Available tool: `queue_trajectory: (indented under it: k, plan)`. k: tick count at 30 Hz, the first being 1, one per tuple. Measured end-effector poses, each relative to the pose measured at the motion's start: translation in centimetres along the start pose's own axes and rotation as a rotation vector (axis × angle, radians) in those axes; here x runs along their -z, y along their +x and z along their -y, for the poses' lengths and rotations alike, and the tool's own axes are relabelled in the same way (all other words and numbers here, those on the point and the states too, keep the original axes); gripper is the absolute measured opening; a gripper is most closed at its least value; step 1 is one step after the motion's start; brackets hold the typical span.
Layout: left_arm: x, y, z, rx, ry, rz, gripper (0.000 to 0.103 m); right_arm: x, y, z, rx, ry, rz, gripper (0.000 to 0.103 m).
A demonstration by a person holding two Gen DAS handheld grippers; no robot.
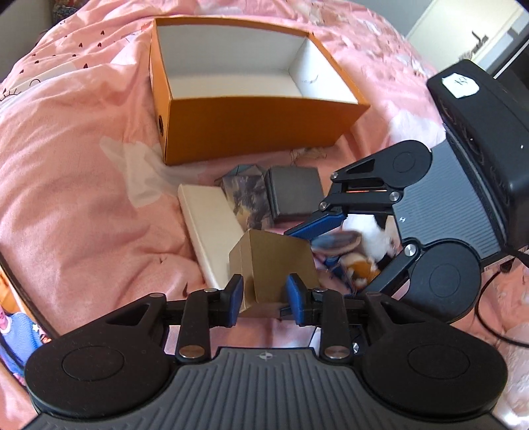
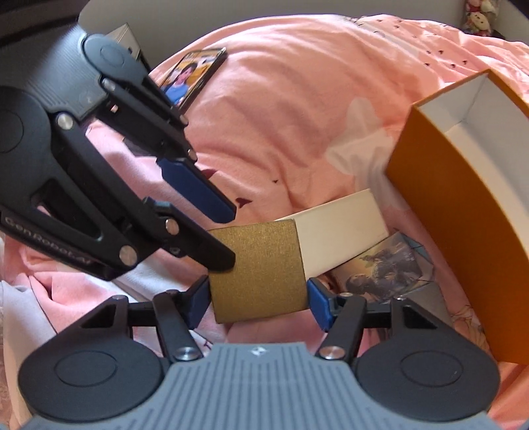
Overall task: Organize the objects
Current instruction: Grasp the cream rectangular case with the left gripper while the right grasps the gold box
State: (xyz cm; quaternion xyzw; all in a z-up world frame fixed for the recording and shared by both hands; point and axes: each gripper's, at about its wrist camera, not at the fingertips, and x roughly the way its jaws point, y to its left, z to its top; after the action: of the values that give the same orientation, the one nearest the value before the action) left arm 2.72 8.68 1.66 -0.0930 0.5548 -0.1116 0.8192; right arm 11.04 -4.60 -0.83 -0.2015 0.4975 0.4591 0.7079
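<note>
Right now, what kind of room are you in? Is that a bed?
Most likely a bedroom. The soft pink bedspread with little hearts lies rumpled like bedding, a phone rests on it, and stuffed toys sit at the far edge.
</note>
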Motion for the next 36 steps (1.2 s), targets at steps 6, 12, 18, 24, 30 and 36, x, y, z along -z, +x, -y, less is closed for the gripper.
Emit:
queue_trajectory:
  k: [6, 12, 18, 24, 30, 36]
  plan:
    - [-1.1, 0.4, -0.2, -0.001, -0.061, 0.088, 0.053, -0.1, -2.4, 3.0, 0.118, 0.067, 0.010, 0.063]
    - [-2.3, 4.5, -2.2, -0.058, -0.147, 0.020, 0.056, 0.3, -3.2, 7.8, 0.212, 0.226, 0.011, 0.063]
    - [-2.9, 8.0, -4.5, -0.078, -0.252, -0.073, 0.062, 0.9, -2.4, 10.6, 0.249, 0.328, 0.011, 0.063]
    - [-3.3, 9.9, -6.0, -0.047, -0.309, -0.139, 0.063, 1.7, -1.1, 12.1, 0.210, 0.380, 0.017, 0.063]
    - [-4.7, 11.6, -7.1, -0.008, -0.352, -0.193, 0.067, 2.1, -0.9, 13.0, 0.167, 0.406, 0.035, 0.063]
    - [-3.9, 12.9, -8.1, 0.042, -0.423, -0.240, 0.068, 3.0, 0.0, 13.6, 0.124, 0.446, 0.033, 0.064]
